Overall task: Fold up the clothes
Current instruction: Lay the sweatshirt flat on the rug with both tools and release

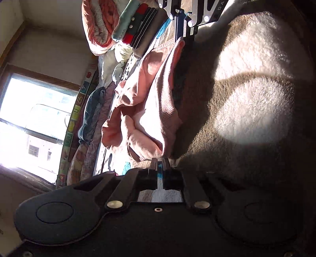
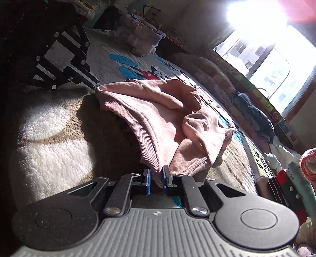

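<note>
Pink cloth, one garment (image 2: pixel 158 110), lies crumpled on a fluffy blanket (image 2: pixel 51 158) that covers the bed, lit by sun from one window (image 2: pixel 276 63). Its ribbed hem (image 2: pixel 138 126) runs along the near edge between the two claws.

Two claws are in view, one at each end of that hem. The right claw (image 2: pixel 157 179) has its blue-padded fingers (image 2: pixel 147 179) drawn narrow, with a corner of the pink hem pinched between them. The left claw (image 1: pixel 160 168) is nearly closed too; its dark fingers (image 1: pixel 153 165) stand close together right at the edge of the garment (image 1: pixel 146 110). The cloth seems to reach into the thin gap, though shadow keeps me from being sure it is gripped. In the left view the right claw (image 1: pixel 182 21) shows at the top, at the far corner of the hem; in the right view the left claw (image 2: pixel 92 84) touches the other corner.

Beyond the garment, one stack of folded clothes (image 1: pixel 136 27) rests on the blanket, with a rolled orange quilt (image 1: pixel 98 21) behind it. A bluish bundle (image 2: pixel 254 116) lies by the window beside a colourful strip with letters (image 1: pixel 73 120), too skewed to read. The blanket carries a cartoon print in blue and red (image 2: pixel 138 69). On the right claw's frame, the letters "DA" (image 1: pixel 221 6) are the only legible writing.
</note>
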Tool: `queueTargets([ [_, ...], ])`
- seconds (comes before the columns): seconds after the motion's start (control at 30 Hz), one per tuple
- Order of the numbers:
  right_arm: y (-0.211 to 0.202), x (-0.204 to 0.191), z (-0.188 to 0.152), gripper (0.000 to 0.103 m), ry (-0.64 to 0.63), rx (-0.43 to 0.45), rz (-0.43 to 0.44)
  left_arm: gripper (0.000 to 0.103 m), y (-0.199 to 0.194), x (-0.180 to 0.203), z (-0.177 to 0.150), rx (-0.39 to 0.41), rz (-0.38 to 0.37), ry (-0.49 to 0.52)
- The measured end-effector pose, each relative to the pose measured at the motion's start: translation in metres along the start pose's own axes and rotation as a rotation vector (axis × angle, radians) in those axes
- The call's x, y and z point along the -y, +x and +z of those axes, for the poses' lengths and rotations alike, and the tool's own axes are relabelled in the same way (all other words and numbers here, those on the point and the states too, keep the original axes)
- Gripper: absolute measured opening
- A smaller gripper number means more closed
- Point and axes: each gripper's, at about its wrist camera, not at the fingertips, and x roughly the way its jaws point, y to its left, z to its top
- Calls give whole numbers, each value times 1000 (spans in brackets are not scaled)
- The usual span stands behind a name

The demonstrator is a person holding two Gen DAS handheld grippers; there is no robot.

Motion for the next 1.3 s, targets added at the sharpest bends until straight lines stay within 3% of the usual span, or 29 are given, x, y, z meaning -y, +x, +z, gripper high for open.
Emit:
queueTargets([
  [0.03,-1,0,1,13,-3,8,-10,6,-3,-3,1,1,5,-27],
  [0.1,1,-3,1,14,-17,13,-23,23,-8,5,6,28,41,6],
  [0.13,3,-5,2,16,-27,11,-27,52,-8,11,9,36,65,38],
  [0.17,4,-8,2,27,-38,10,-32,62,-9,19,11,54,91,79],
  [0.23,8,-15,1,42,-68,15,-53,62,-4,22,17,61,105,110],
  [0.33,11,-20,1,41,-90,33,-69,59,8,19,23,68,102,138],
  [0.4,14,-16,1,25,-70,36,-45,23,6,8,29,56,95,140],
  [0.43,11,-11,2,14,-48,40,-41,13,5,3,32,51,91,142],
  [0.5,3,-1,4,14,-5,52,-32,13,3,-8,38,40,81,143],
  [0.57,-14,10,5,14,31,87,-13,12,-7,-17,38,46,-13,94],
  [0.67,-8,9,-6,14,29,35,59,12,-8,-17,30,34,-174,0],
  [0.87,-23,5,-12,22,0,7,166,13,-21,-6,25,-15,-239,-132],
  [0.93,-36,12,-11,24,38,25,208,21,-35,-13,25,-24,-266,-188],
  [0.97,-41,17,-10,25,80,42,219,34,-40,-20,27,-8,-252,-245],
  [1.0,-45,23,-8,25,126,60,224,37,-44,-27,28,7,-239,-304],
  [1.13,-37,44,4,27,371,143,148,37,-30,-57,39,19,-205,-596],
  [1.2,-23,52,6,28,505,180,154,37,-10,-62,46,4,-185,-736],
  [1.27,-6,51,3,29,578,163,179,37,9,-58,41,-25,-230,-882],
  [1.3,9,48,-1,31,599,100,207,37,21,-50,37,-64,-267,-937],
])
